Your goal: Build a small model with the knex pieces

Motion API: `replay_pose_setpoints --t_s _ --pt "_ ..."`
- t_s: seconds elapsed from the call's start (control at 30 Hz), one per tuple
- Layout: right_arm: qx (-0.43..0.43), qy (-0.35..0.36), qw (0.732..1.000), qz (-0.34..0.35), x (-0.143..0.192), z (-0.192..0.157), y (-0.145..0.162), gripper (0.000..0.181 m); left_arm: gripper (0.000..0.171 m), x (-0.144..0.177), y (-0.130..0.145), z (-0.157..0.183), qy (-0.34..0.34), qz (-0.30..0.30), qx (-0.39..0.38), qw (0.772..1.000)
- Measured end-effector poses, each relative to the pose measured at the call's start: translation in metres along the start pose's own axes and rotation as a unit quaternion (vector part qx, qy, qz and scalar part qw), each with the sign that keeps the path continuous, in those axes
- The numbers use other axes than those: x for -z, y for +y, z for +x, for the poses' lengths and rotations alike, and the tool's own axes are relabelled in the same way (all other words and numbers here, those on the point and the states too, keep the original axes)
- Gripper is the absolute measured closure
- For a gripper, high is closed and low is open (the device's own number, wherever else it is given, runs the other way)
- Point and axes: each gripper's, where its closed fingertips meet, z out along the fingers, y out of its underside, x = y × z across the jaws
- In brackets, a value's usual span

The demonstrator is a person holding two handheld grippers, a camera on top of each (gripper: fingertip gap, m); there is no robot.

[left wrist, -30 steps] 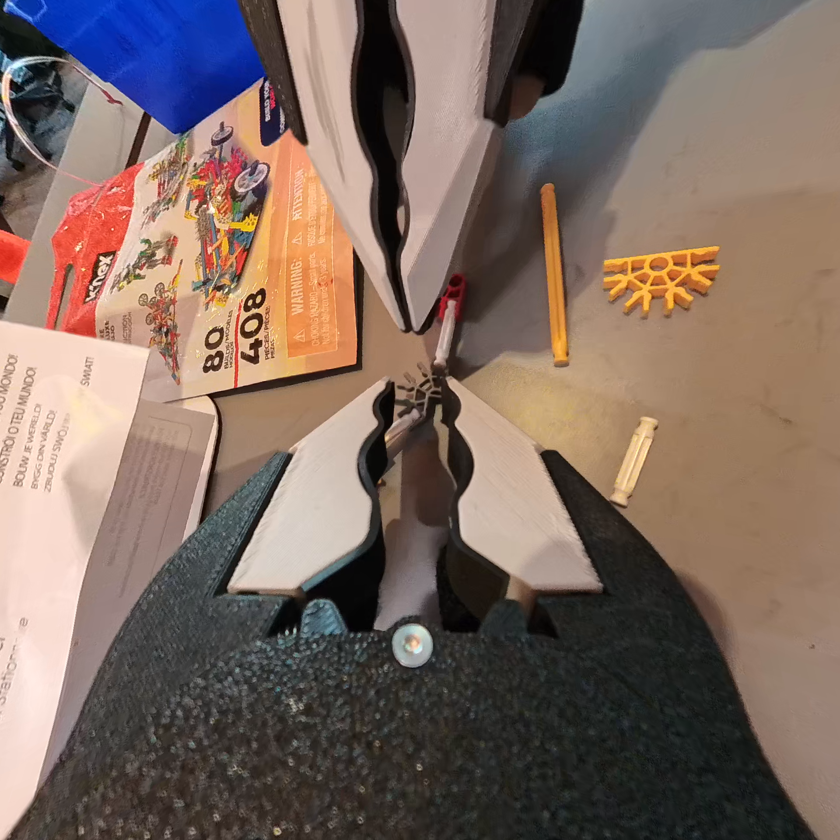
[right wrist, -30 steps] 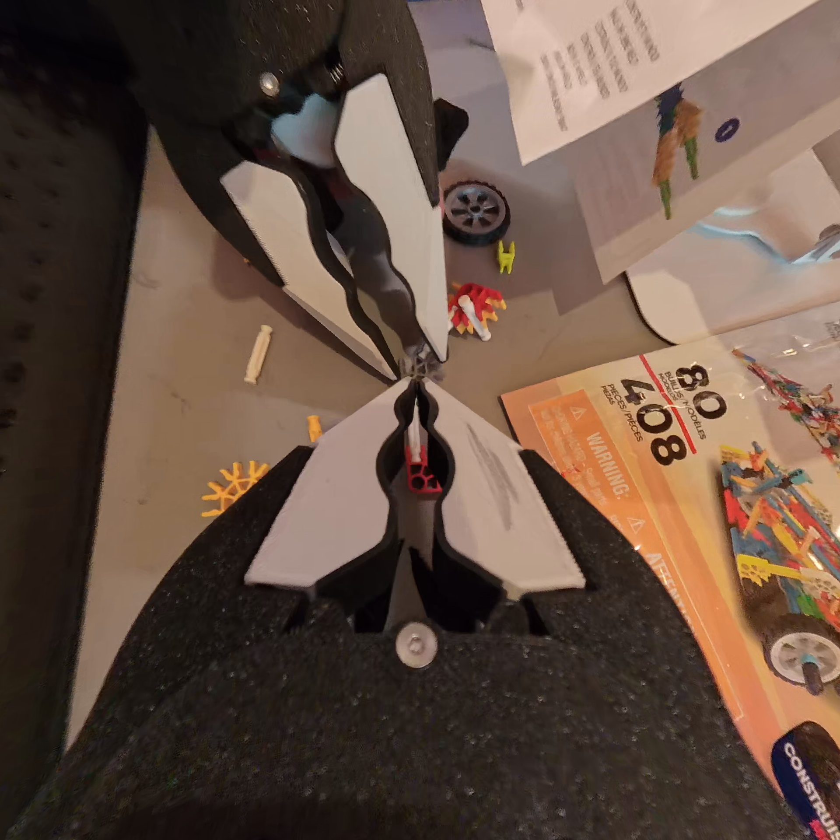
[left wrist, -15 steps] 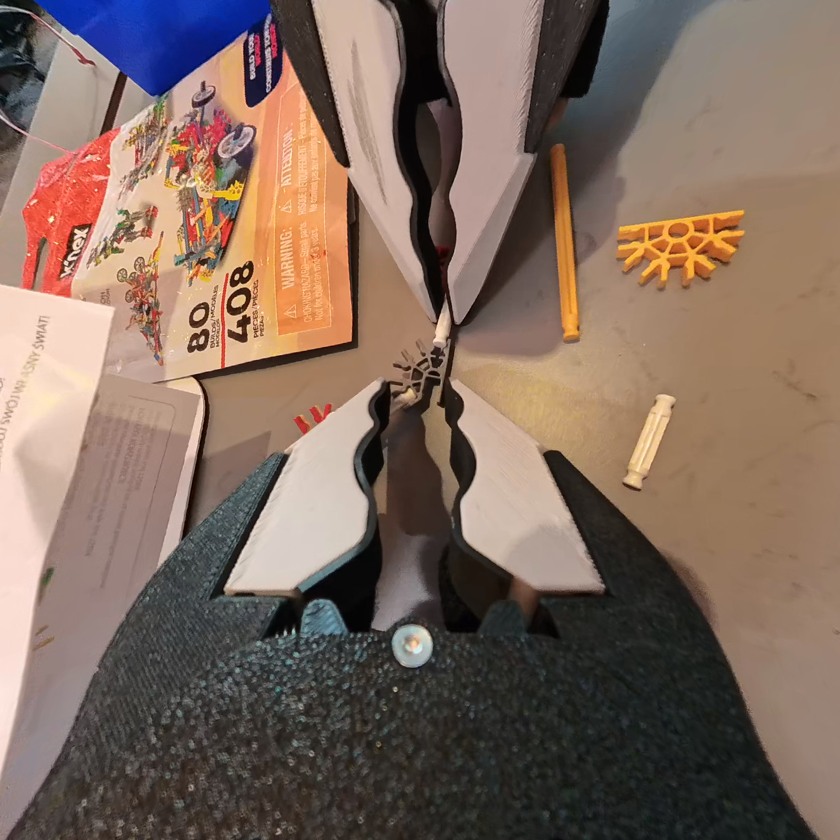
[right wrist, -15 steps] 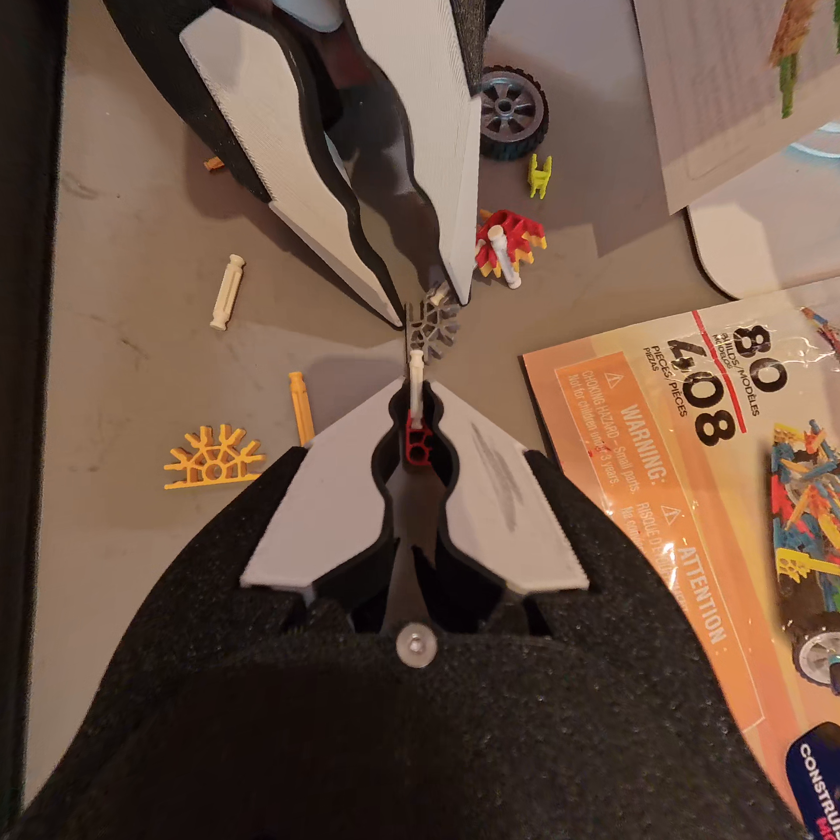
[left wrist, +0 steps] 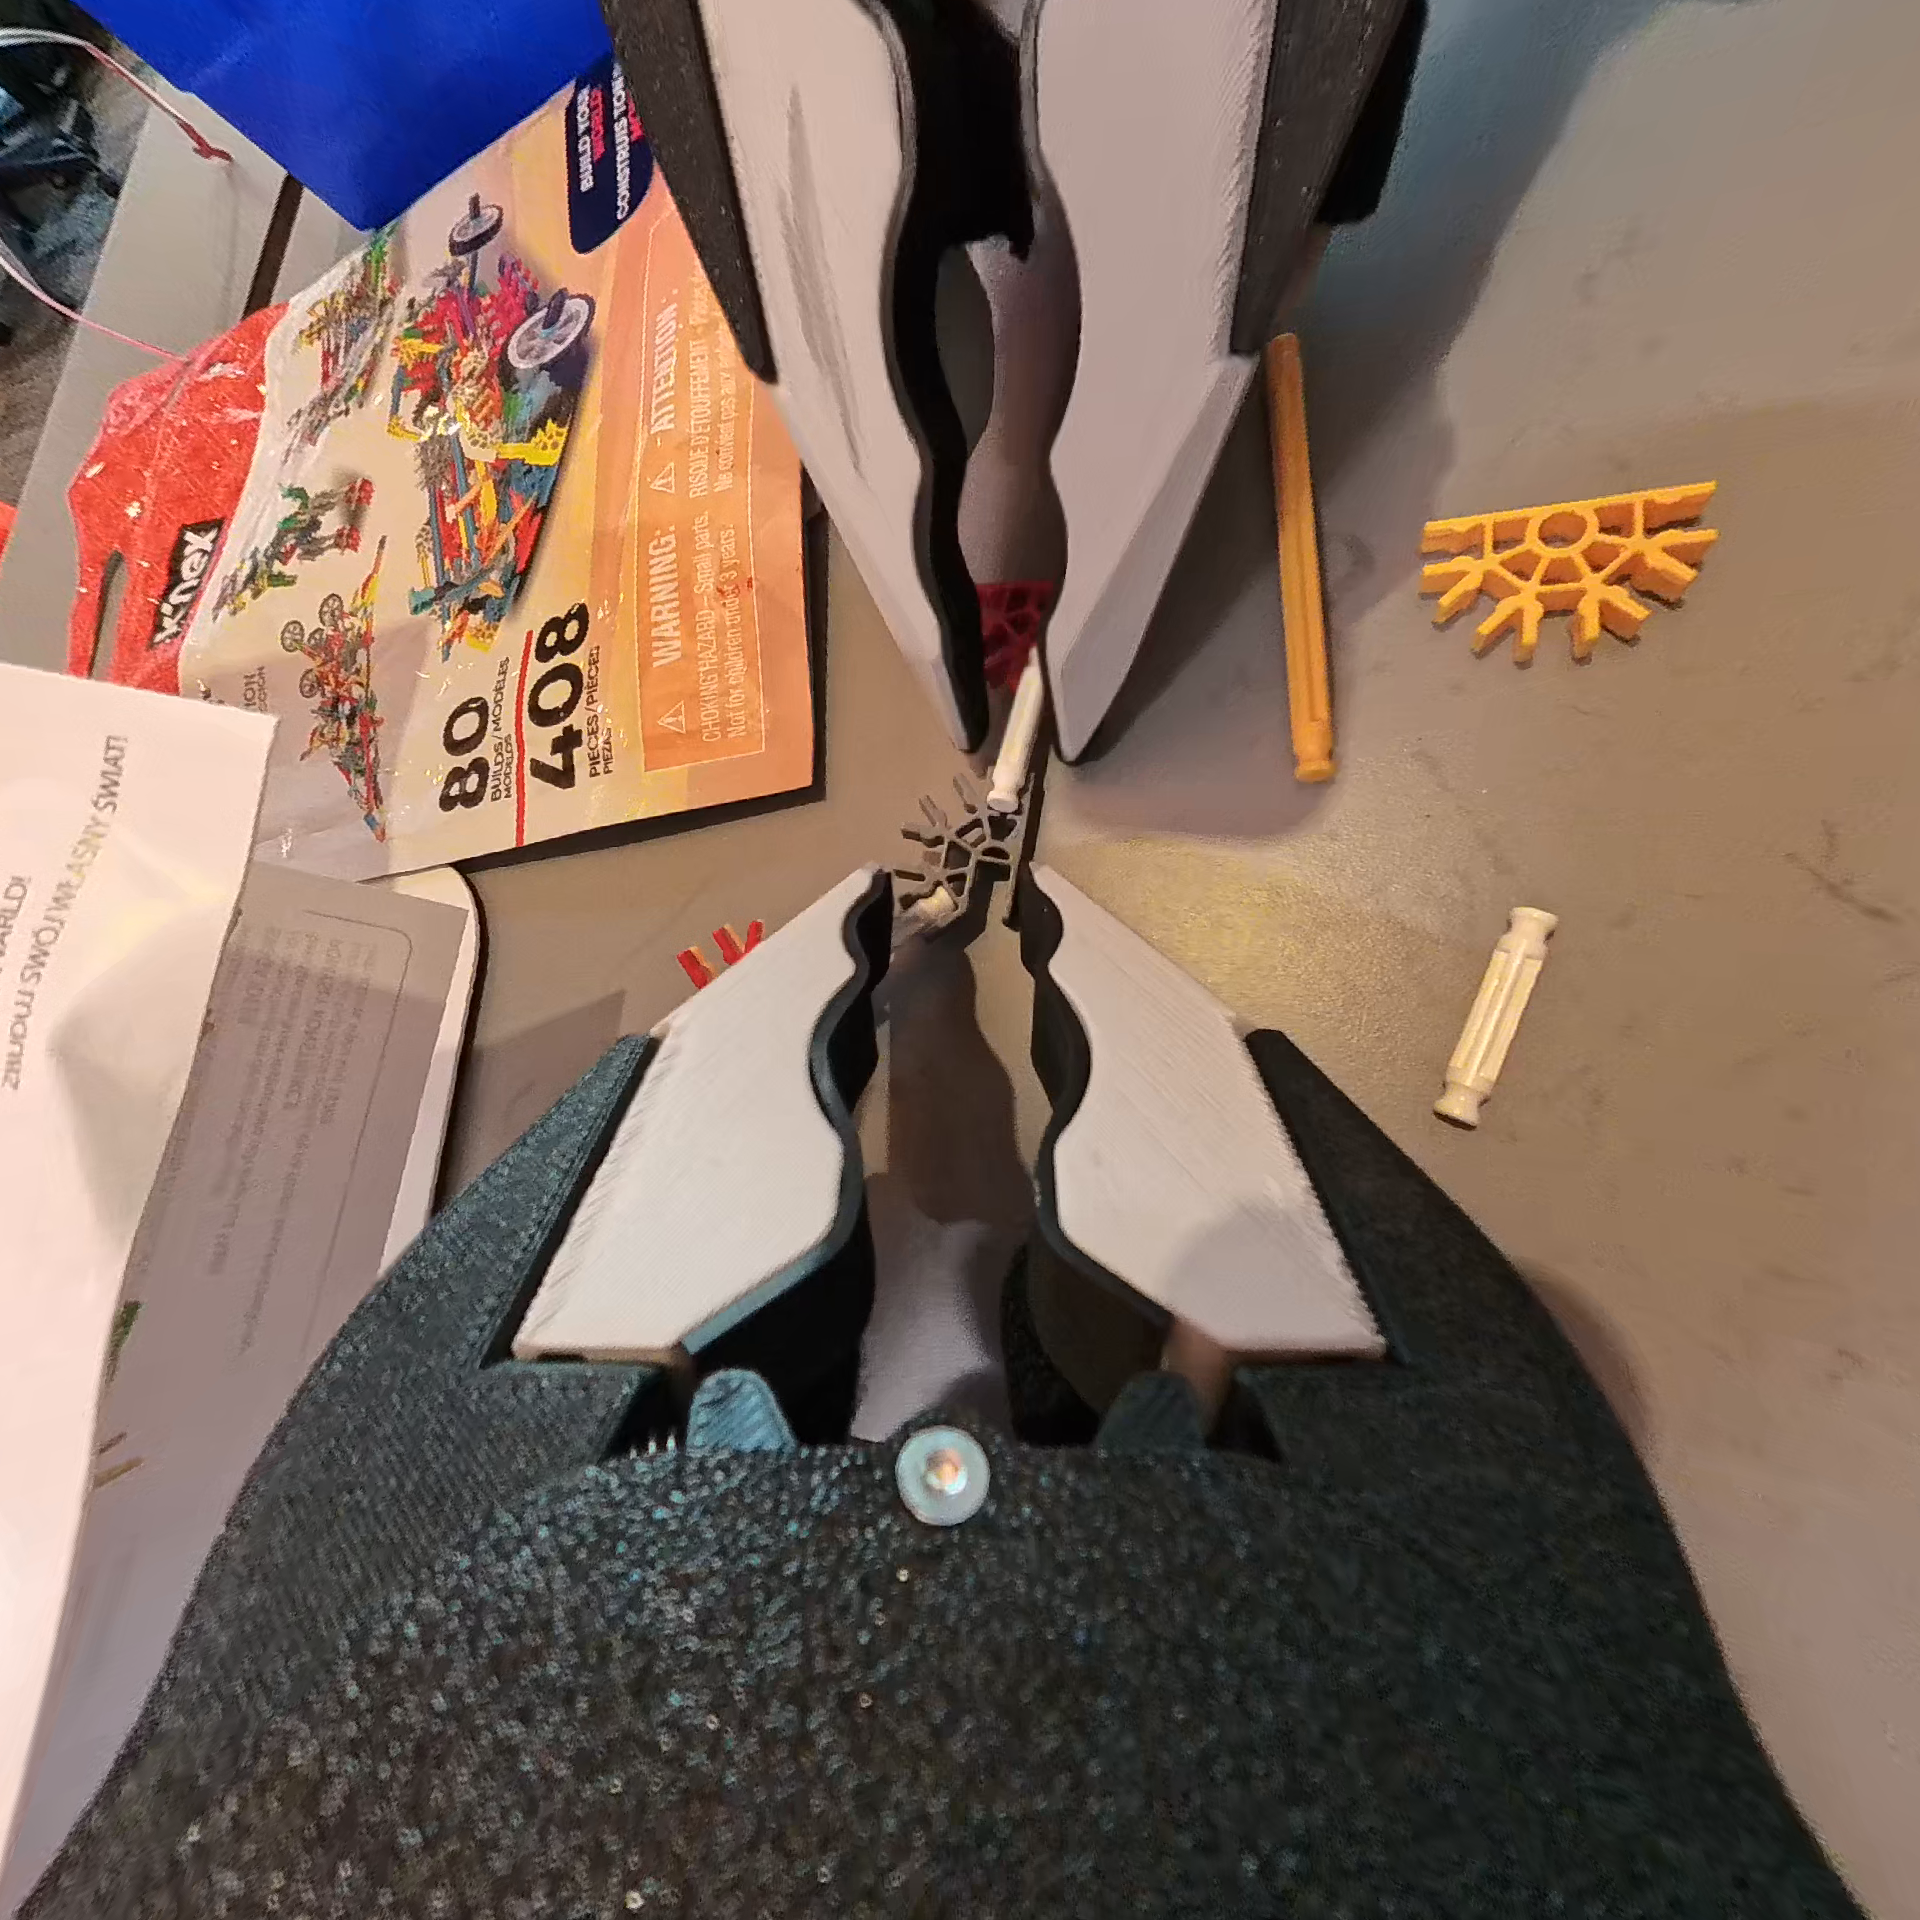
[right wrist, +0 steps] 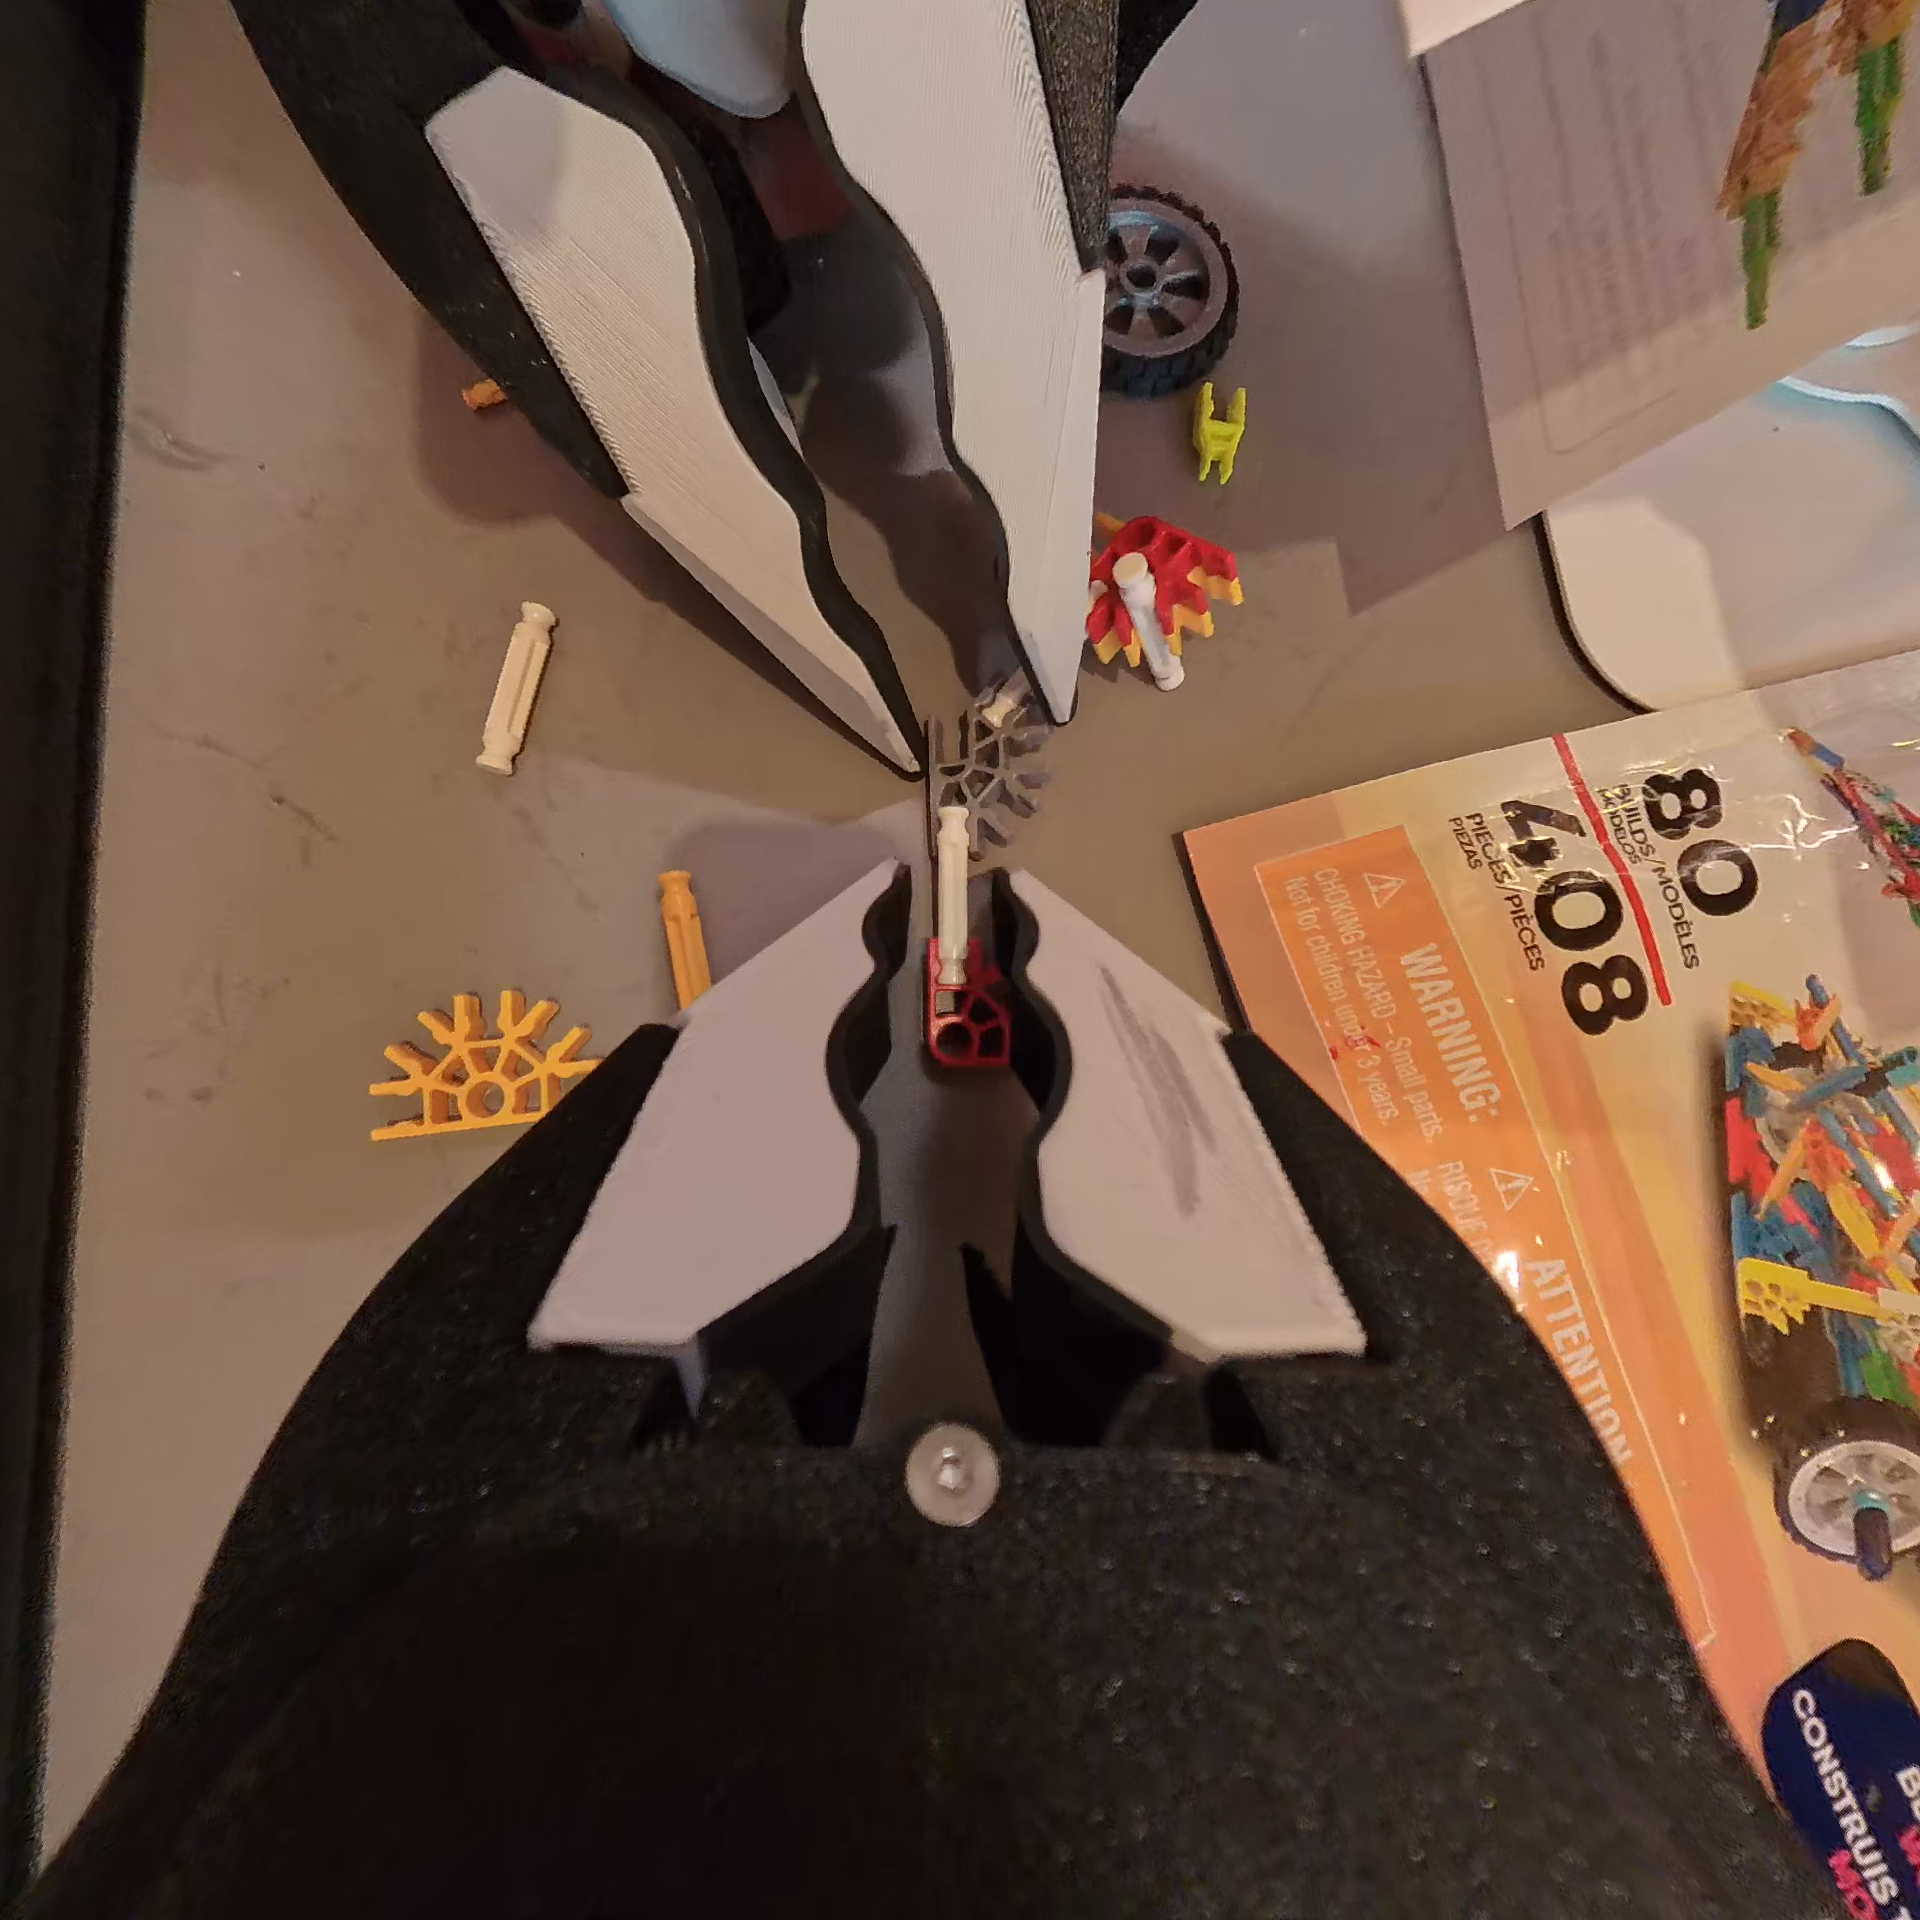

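Observation:
My left gripper (left wrist: pixel 954 883) is shut on a grey snowflake-shaped connector (left wrist: pixel 961 836) that carries a short white rod stub. My right gripper (right wrist: pixel 951 871) is shut on a red connector (right wrist: pixel 971 1003) with a white rod (right wrist: pixel 951 883) sticking forward out of it. The two grippers face each other tip to tip above the grey table. The rod's free end lies against the grey connector (right wrist: pixel 982 774); I cannot tell whether it is seated. In the left wrist view the right gripper (left wrist: pixel 1018 748) comes in from the top. In the right wrist view the left gripper (right wrist: pixel 987 743) does the same.
On the table lie a yellow half-round connector (left wrist: pixel 1569 566), a long yellow rod (left wrist: pixel 1299 561), a short white rod (left wrist: pixel 1496 1013), a toy wheel (right wrist: pixel 1164 291), a lime clip (right wrist: pixel 1218 431) and a red-yellow connector cluster (right wrist: pixel 1158 592). The toy set's bag (left wrist: pixel 499 540), paper sheets (left wrist: pixel 125 935) and a blue box (left wrist: pixel 343 94) lie beside them. Both grippers' tips are close together, under 4 cm apart. About 8 cm separates my left fingertips from the lime clip (right wrist: pixel 1218 431).
The two grippers have drawn a little apart, so the grey connector and the white rod now show between their tips. Both grips are unchanged.

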Motion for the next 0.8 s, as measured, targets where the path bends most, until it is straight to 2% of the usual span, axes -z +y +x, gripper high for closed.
replay_pose_setpoints --t_s 0.1,0.2,0.5,0.8 --pt "-0.003 0.005 1.0 0.018 0.005 0.003 -0.007 0.166 0.15 0.003 -0.007 -0.002 -0.008 0.016 0.0 1.0" --pt "0.001 0.011 1.0 0.014 0.003 0.003 -0.007 0.18 0.156 0.004 -0.017 -0.001 -0.007 0.034 -0.001 0.999" --pt "-0.013 0.007 1.0 0.014 0.001 0.004 -0.006 0.181 0.171 -0.004 -0.014 0.006 0.0 0.019 -0.017 1.0" --pt "-0.025 0.004 1.0 0.008 0.0 0.004 -0.005 0.181 0.171 -0.005 -0.014 0.006 0.002 0.01 -0.014 1.0"
